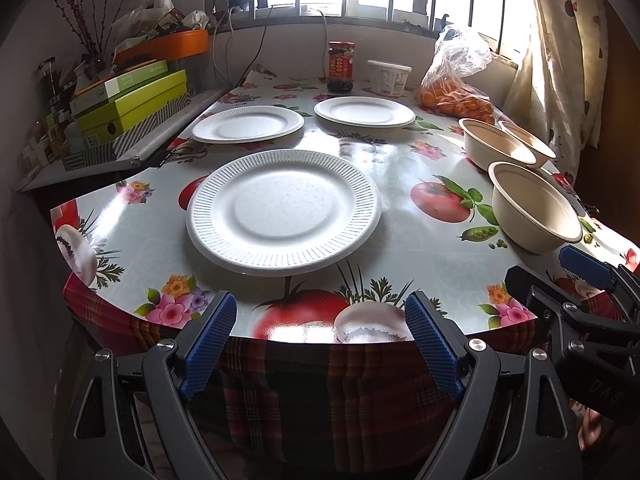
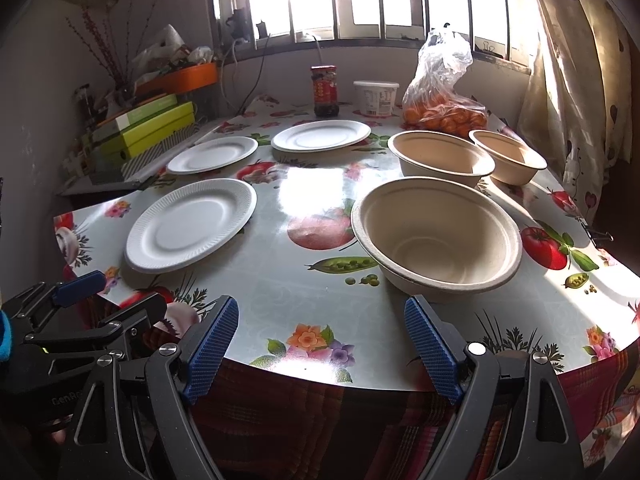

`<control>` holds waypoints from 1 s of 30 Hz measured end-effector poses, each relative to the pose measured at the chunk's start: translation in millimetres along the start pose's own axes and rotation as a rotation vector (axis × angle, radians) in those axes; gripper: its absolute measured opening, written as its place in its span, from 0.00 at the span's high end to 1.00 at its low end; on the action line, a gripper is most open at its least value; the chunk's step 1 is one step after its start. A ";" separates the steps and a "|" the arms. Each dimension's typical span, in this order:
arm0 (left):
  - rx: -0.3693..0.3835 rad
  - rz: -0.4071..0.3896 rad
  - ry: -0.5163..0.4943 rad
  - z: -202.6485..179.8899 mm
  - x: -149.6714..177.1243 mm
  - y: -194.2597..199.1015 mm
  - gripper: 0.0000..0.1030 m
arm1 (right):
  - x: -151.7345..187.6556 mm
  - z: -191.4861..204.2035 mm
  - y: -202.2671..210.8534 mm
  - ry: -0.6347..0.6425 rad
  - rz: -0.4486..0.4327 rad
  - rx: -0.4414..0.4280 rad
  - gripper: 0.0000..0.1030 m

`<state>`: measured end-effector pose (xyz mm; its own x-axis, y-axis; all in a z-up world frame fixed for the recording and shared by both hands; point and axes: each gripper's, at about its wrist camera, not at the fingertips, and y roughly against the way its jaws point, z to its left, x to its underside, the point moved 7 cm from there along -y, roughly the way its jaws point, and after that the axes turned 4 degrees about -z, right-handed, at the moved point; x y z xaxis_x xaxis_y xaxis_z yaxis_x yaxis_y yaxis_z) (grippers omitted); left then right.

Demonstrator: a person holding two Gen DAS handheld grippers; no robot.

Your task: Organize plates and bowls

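Note:
Three white ribbed plates lie apart on the flowered table: a near plate, a far left plate and a far middle plate. Three beige bowls stand at the right: a near bowl, a middle bowl and a far bowl. My left gripper is open and empty at the table's front edge, before the near plate. My right gripper is open and empty, before the near bowl.
A sauce jar, a white tub and a bag of oranges stand at the back of the table. Stacked green boxes sit on a side shelf at the left. A curtain hangs at the right.

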<state>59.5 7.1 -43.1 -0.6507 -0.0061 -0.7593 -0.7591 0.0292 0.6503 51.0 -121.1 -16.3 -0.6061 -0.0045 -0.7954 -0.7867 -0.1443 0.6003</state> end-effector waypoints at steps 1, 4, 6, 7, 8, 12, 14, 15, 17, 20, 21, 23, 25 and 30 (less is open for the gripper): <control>0.001 0.001 0.000 0.0 0.0 -0.2 0.16 | 0.1 0.0 0.0 0.000 0.000 0.001 0.16; 0.001 0.003 0.000 -0.6 0.4 -0.9 0.16 | 0.0 0.0 0.0 0.000 0.000 0.000 0.16; -0.002 0.001 -0.002 -0.7 0.5 -0.5 0.16 | 0.7 -0.2 0.0 -0.001 0.001 -0.001 0.16; -0.003 0.001 -0.001 -0.5 0.7 -0.4 0.16 | 0.8 -0.1 0.0 -0.001 0.001 -0.001 0.16; -0.006 -0.001 0.002 -0.1 0.7 0.0 0.16 | 0.8 -0.1 0.2 -0.001 0.000 -0.001 0.16; -0.007 -0.002 0.007 1.8 1.6 0.5 0.16 | 0.5 -0.2 0.1 -0.002 0.001 0.000 0.16; -0.007 0.000 0.010 2.6 2.3 0.3 0.16 | 0.8 0.1 0.0 -0.002 0.001 -0.001 0.16; -0.006 0.000 0.010 2.7 2.4 0.2 0.16 | 0.9 0.0 0.2 -0.002 0.001 0.000 0.16; -0.008 0.000 0.010 2.8 2.1 0.0 0.16 | 0.4 -0.1 0.0 -0.001 0.001 0.000 0.16; -0.007 -0.001 0.009 2.8 2.2 0.2 0.16 | 0.9 -0.3 -0.5 -0.001 0.002 0.000 0.16; -0.009 -0.002 0.007 2.8 1.9 0.2 0.16 | 1.2 -0.3 -0.4 -0.001 0.001 0.000 0.16; -0.008 -0.003 0.007 3.2 1.9 -0.1 0.16 | 1.3 -0.1 -0.8 0.000 0.004 -0.001 0.16; -0.001 -0.003 0.009 3.4 2.0 -0.1 0.16 | 1.5 -0.3 -0.8 -0.001 0.004 -0.001 0.16; -0.001 -0.001 0.008 3.3 2.0 -0.7 0.16 | 2.5 -0.5 -1.3 -0.003 0.004 0.000 0.16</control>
<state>58.8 10.4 -45.2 -0.6503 -0.0139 -0.7596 -0.7596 0.0277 0.6498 50.6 -121.4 -19.1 -0.6096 -0.0017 -0.7927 -0.7842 -0.1442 0.6035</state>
